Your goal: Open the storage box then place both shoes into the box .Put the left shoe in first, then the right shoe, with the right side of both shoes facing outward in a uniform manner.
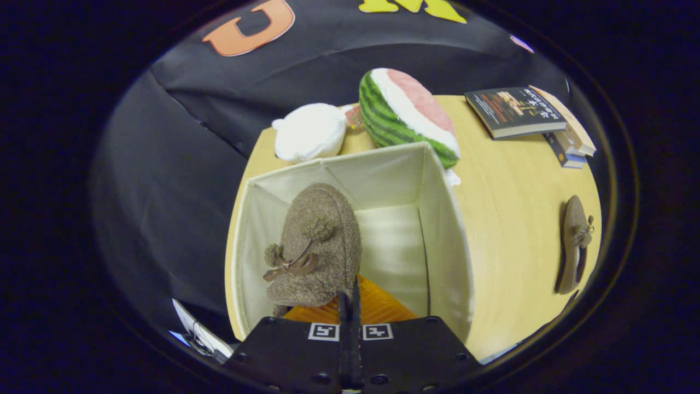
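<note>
A brown fuzzy shoe (317, 246) with pompoms and a bow hangs inside the open cream storage box (443, 241), toe pointing at the box's far wall and close to its left wall. My gripper (350, 300) is above the box's near edge, and its fingers are pressed together on the shoe's heel rim. Where the fingers meet the shoe is partly hidden by the shoe itself. The second brown shoe (574, 246) lies on its side on the wooden table (508, 219), well to the right of the box.
Just behind the box stand a watermelon-slice plush (407, 115) and a white plush (309, 131). A stack of books (525, 112) lies at the table's far right. Bare table spans the space between the box and the second shoe.
</note>
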The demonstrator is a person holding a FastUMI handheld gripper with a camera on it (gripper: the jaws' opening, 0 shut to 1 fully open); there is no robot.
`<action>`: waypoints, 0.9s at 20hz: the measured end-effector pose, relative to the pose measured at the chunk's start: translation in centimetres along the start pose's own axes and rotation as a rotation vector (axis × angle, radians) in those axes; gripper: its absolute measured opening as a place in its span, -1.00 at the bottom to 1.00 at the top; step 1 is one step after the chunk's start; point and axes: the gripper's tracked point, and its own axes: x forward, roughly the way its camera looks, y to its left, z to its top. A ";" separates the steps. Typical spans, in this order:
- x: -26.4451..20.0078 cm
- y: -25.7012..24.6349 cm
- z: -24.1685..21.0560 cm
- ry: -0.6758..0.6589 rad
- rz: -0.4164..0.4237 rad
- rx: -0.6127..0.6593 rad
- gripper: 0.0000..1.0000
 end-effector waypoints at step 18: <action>3.3 1.1 -2.0 0.053 -0.045 -0.019 -0.07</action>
